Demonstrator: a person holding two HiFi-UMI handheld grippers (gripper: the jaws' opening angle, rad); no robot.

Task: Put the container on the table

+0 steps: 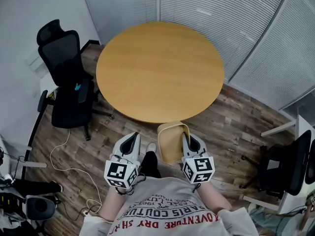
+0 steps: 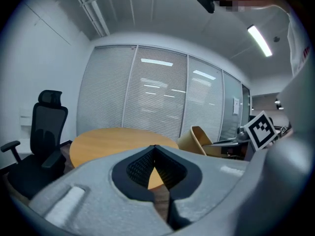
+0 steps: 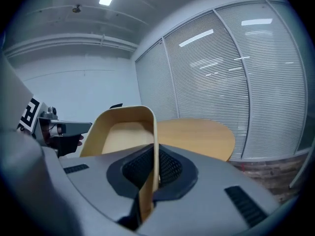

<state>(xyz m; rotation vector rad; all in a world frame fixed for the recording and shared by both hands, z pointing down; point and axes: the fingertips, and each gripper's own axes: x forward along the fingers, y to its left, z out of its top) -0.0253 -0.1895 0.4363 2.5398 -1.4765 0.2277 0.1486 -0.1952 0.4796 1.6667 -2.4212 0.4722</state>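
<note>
A tan open container (image 1: 171,139) hangs in the air just short of the near edge of the round wooden table (image 1: 160,70). My right gripper (image 1: 187,140) is shut on the container's right wall (image 3: 153,146), and the hollow of the container (image 3: 120,132) faces left of the jaws. My left gripper (image 1: 132,142) is held beside it at the same height, shut, with nothing between its jaws (image 2: 155,151). From the left gripper view the container (image 2: 197,140) shows to the right, with the table (image 2: 115,140) beyond.
A black office chair (image 1: 66,77) stands left of the table and another chair (image 1: 285,168) is at the right. Blinds (image 1: 221,14) cover the glass walls behind. Cables (image 1: 61,166) lie on the wooden floor at the left.
</note>
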